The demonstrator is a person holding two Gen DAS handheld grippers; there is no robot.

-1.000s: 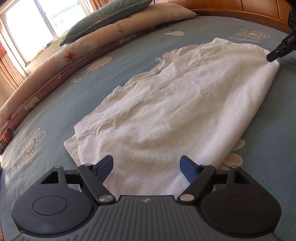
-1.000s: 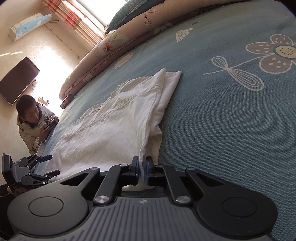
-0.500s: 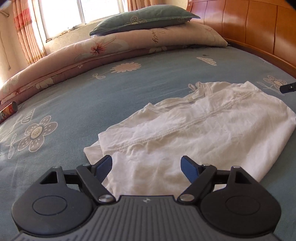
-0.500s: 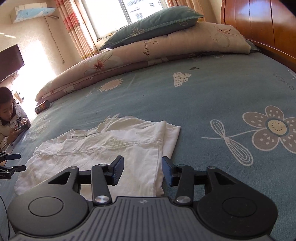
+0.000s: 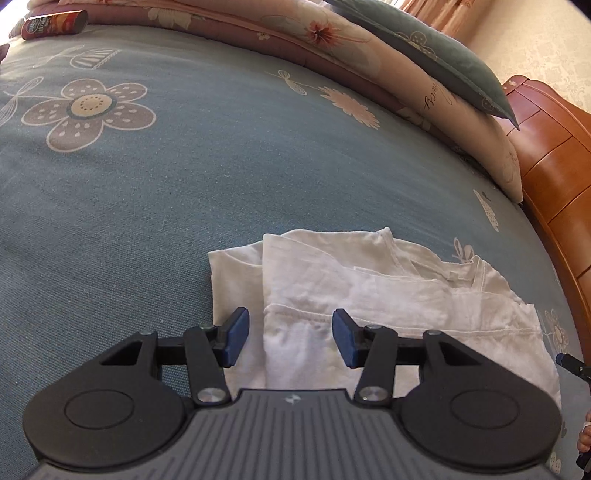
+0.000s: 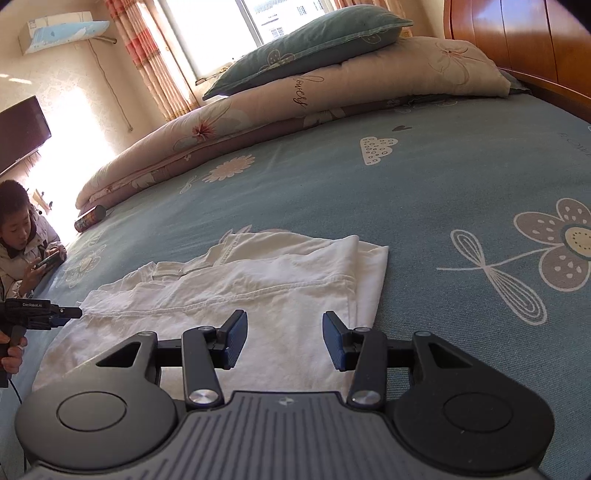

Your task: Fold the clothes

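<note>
— Where do we have the white garment (image 5: pixel 369 295) now?

— Lying flat on the bed (image 5: pixel 184 184), already doubled lengthwise into a long strip, toward the headboard side and well clear of the pillows along the far edge. Our left gripper (image 5: pixel 290 341) hangs over one short end, our right gripper (image 6: pixel 283 339) over the other.

— How do we expect it to handle?

— Light, thin and limp, we judge: it will sag and slide off itself if we lift it by the middle. We do best pinching both stacked layers at the corners of a short end, right by the stitched hem (the seam gives the pads something firmer to bite), and carrying that end over toward the other.

— And our tongs?

— Both spread, pinching nothing. The left jaws have just been closing; the cloth edge sits between them, yet the pads stand clear of it. The right jaws have just been opening off the cloth they were clamped on and now stand apart above it.

— What else differs from a second ago?

— Our left view has swung from looking down the garment's length to facing its short end, with the can (image 5: pixel 53 24) now at the far corner of the bed. Our right gripper has lifted off the fabric, which has stayed as laid.
</note>
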